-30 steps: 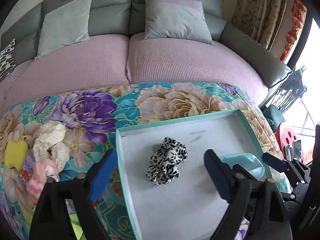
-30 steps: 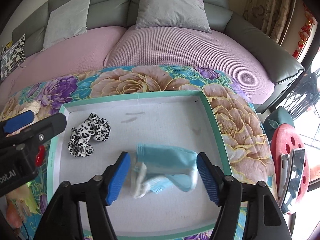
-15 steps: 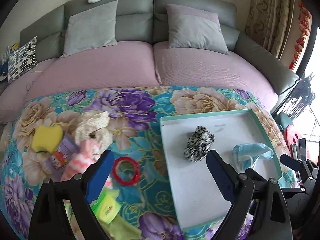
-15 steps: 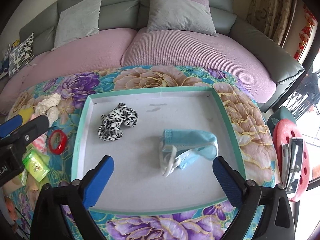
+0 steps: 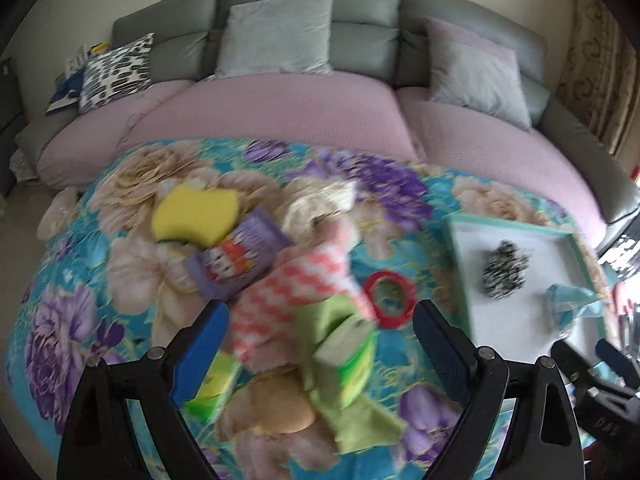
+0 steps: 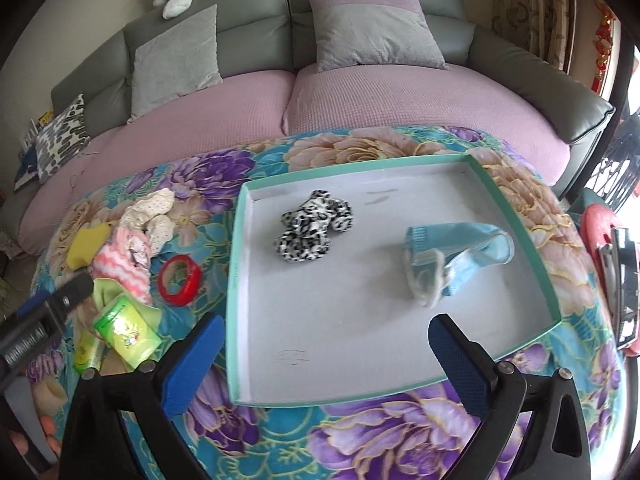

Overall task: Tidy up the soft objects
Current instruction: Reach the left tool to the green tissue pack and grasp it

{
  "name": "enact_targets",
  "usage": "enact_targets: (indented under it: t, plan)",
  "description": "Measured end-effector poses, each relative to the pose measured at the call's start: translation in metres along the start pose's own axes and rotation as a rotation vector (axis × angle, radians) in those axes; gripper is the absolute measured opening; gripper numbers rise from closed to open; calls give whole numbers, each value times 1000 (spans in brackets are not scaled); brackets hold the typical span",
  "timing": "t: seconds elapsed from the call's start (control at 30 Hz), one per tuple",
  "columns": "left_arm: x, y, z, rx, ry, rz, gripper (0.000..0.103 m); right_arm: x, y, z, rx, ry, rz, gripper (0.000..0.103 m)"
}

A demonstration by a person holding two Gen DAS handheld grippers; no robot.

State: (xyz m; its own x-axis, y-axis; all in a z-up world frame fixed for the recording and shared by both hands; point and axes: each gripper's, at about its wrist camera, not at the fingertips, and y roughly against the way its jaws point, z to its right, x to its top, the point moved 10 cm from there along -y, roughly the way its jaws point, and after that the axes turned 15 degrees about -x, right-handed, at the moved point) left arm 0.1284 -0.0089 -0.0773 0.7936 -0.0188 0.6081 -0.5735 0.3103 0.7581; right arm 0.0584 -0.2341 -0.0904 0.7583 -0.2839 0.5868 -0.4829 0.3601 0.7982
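My left gripper [image 5: 320,344] hangs open over a blurred pile on the floral blanket, with nothing between its fingers. The pile holds a pink zigzag cloth [image 5: 296,292], a green packet [image 5: 348,356], a purple packet [image 5: 236,260], a yellow sponge [image 5: 192,216] and a cream lace cloth [image 5: 320,204]. To the right, the teal-rimmed tray [image 6: 236,280] holds a leopard-print scrunchie [image 6: 316,224] and a light blue face mask [image 6: 456,256]. My right gripper [image 6: 326,356] stands wide open at the tray's near edge, short of the mask and holding nothing.
A red ring [image 6: 179,280] lies between the pile and the tray. Behind the blanket stands a grey sofa [image 6: 400,104] with pink seat covers, grey cushions and a plush toy on its back. At the right edge sits a red perforated stool [image 6: 600,232].
My right gripper opened, left the blue mask in the tray and drew back. My left gripper swung left from the tray to the pile of loose items.
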Motion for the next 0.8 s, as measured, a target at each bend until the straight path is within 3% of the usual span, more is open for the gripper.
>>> enact_targets:
  t: [0.17,0.33,0.5,0.8]
  plan:
    - [-19,3,-38,75,40,-22,94,-12,-5,-31,25,45,6,103]
    - [-15,16,-53,67,110,20,94,-17,1,-69,95,111,13,103]
    - [-21,18,-70,176,89,13,94,-19,10,-101,156,161,37,103]
    - [-28,20,-99,147,219,43,94,-22,9,-122,170,197,39,103]
